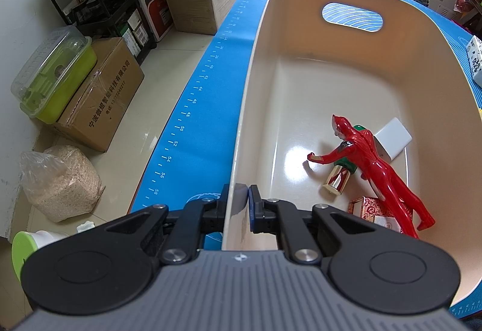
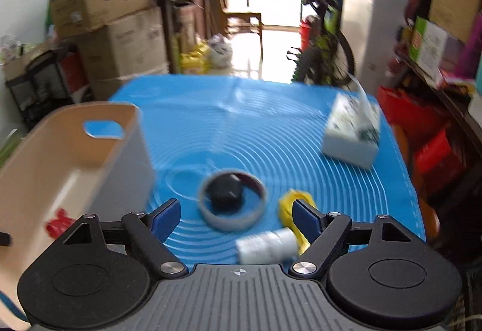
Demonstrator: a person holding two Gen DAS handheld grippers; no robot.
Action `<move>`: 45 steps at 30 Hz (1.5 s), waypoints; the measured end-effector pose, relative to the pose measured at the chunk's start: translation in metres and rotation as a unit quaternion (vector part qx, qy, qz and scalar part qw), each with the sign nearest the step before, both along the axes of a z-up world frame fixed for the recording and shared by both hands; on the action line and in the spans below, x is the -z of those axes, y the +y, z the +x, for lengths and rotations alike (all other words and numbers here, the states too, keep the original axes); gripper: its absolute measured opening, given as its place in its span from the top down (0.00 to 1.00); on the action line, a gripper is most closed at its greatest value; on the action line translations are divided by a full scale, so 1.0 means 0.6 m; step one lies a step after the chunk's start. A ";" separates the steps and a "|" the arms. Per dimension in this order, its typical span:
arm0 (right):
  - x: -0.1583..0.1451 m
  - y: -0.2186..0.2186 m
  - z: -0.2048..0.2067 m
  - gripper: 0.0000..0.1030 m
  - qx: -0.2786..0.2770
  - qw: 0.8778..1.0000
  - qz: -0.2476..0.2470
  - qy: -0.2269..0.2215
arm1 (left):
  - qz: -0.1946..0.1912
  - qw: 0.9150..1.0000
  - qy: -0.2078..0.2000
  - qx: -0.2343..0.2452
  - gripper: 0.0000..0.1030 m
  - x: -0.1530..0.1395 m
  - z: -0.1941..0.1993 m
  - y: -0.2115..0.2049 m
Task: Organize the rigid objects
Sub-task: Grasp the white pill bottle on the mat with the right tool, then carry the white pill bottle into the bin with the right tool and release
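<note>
My left gripper (image 1: pixel 239 195) is shut on the near left wall of the beige bin (image 1: pixel 259 60). In the bin lie a red toy figure (image 1: pixel 376 168), a gold and green bottle (image 1: pixel 340 177), a white block (image 1: pixel 393 139) and a red patterned box (image 1: pixel 372 207). My right gripper (image 2: pixel 236 215) is open and empty above the blue mat (image 2: pixel 271 126). Just ahead of it lie a grey ring with a black object inside (image 2: pixel 232 200), a white spool (image 2: pixel 266 245) and a yellow piece (image 2: pixel 289 204). The bin (image 2: pixel 69 156) stands to its left.
A white tissue box (image 2: pixel 351 132) sits at the mat's far right, also showing in the left wrist view (image 1: pixel 476 60). Cardboard boxes (image 1: pixel 99 108), a green container (image 1: pixel 54 75), a black shelf and a bicycle (image 2: pixel 328 51) surround the table.
</note>
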State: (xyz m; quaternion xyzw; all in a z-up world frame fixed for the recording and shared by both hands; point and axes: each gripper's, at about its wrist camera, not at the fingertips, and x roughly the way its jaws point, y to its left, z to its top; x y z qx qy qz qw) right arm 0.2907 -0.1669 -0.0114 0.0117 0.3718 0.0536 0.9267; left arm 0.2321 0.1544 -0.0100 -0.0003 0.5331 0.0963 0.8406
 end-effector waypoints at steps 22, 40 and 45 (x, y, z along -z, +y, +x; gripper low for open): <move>0.121 -0.011 0.029 0.19 -0.059 0.996 -0.056 0.026 | 0.005 1.000 0.001 -0.001 0.87 0.002 0.000 -0.002; 0.082 0.004 0.015 0.39 -0.060 0.996 -0.063 -0.014 | 0.005 1.000 0.001 -0.001 0.87 0.001 0.000 -0.002; 0.040 0.014 0.004 0.39 -0.040 0.996 -0.053 -0.050 | 0.005 1.000 0.001 -0.001 0.87 0.001 0.000 -0.002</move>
